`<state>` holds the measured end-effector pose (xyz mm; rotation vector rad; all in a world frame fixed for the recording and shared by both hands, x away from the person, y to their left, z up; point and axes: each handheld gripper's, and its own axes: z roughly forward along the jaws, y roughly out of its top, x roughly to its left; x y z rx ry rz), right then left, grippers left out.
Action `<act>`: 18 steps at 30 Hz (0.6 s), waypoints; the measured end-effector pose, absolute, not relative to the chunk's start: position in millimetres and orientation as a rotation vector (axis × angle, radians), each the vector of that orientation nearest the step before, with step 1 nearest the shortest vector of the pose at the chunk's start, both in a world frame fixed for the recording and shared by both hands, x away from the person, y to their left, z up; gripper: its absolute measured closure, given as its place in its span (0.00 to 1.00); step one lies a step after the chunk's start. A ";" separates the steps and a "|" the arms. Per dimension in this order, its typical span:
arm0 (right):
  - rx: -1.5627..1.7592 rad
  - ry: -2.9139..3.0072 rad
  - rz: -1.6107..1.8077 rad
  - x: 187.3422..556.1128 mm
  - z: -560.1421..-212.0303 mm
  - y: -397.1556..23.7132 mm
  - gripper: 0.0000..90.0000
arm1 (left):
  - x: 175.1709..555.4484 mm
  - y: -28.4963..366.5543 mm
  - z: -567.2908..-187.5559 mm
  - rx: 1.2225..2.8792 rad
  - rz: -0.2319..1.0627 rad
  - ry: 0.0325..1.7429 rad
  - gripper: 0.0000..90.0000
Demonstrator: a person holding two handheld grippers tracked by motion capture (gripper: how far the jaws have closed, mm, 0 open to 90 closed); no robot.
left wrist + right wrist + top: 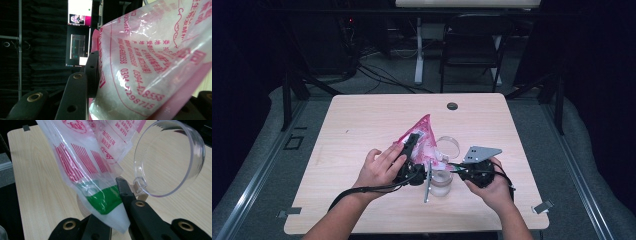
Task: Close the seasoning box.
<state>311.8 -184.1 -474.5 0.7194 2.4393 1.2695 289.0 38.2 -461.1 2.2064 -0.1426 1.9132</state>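
Hanging above the middle of the table (362, 120), a clear plastic bag (422, 137) with pink print is held between both grippers, its pointed top tilted away from the person. The left gripper (409, 150) pinches the bag's upper part; in the left gripper view the bag (155, 65) presses against one black jaw. The right gripper (462, 170) is pressed together on the bag's lower corner (107, 202), where a green patch shows. Just beneath the bag sits a clear jar (442, 182), its round hinged lid (170, 157) standing open beside the bag.
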 end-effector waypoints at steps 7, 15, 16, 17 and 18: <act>0.718 2.437 1.272 311.5 -474.0 -184.1 1.00 | 287.9 38.2 -460.4 2.199 1.924 -0.147 0.72; 0.717 2.435 1.274 311.2 -473.6 -183.9 1.00 | 287.1 38.2 -459.3 2.196 1.928 -0.149 0.72; 0.717 2.435 1.274 311.2 -473.6 -183.9 1.00 | 287.1 38.2 -459.3 2.196 1.928 -0.149 0.72; 0.718 2.436 1.275 311.2 -473.7 -183.9 1.00 | 287.1 38.1 -459.3 2.194 1.927 -0.150 0.72; 0.717 2.438 1.274 311.2 -473.7 -183.9 1.00 | 286.9 38.1 -459.3 2.192 1.926 -0.150 0.72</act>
